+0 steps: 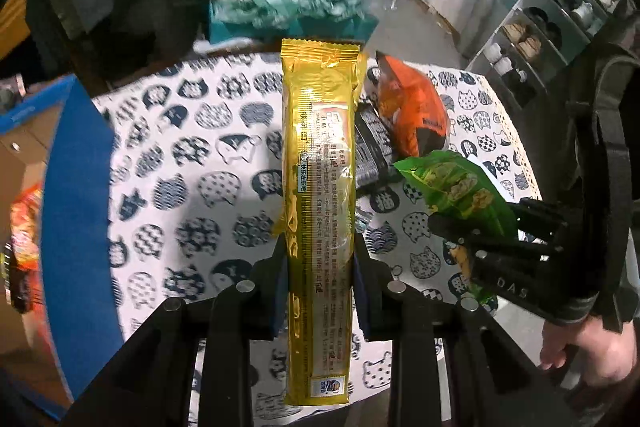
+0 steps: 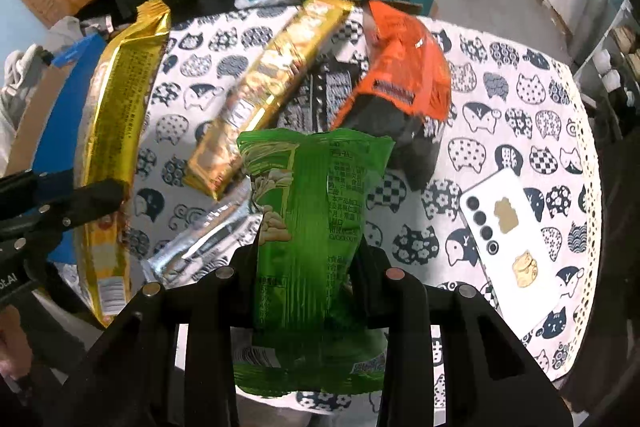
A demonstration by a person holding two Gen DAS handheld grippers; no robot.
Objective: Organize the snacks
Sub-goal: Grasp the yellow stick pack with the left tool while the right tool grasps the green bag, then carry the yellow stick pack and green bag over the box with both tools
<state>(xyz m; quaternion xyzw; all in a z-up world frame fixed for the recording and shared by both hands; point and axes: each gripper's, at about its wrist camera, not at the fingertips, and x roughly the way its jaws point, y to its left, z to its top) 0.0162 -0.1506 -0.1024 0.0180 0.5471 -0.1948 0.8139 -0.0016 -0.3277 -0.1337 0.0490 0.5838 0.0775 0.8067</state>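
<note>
Gripping a long gold packet (image 1: 318,211), the left claw (image 1: 318,291) is closed on it about a third of the way up from its near end, both pads pressing its long edges. The packet runs lengthwise away from the camera, lifted clear of the surface (image 1: 192,155), which is covered by a white cloth printed with dark cat heads. In the right wrist view the same gold packet (image 2: 112,131) appears at the left, held by the left claw (image 2: 100,195).

The right claw (image 2: 310,267) is closed on a green snack bag (image 2: 316,211), clamping its lower half so that the bag's top edge points away from the camera. The bag is lifted off the cloth. In the left wrist view the right claw (image 1: 472,231) and the green snack bag (image 1: 460,187) appear at the right, with a hand (image 1: 584,343) on the handle below.

Remaining on the surface:
- a second gold packet (image 2: 272,87), lying diagonally;
- an orange bag (image 2: 404,67), just beside it, partly over a dark packet (image 2: 320,99);
- a silver wrapper (image 2: 200,243), near the green bag;
- a white phone (image 2: 508,239), face down, well apart at the right.

A blue-edged cardboard box (image 1: 76,211) stands at the left edge of the surface.
</note>
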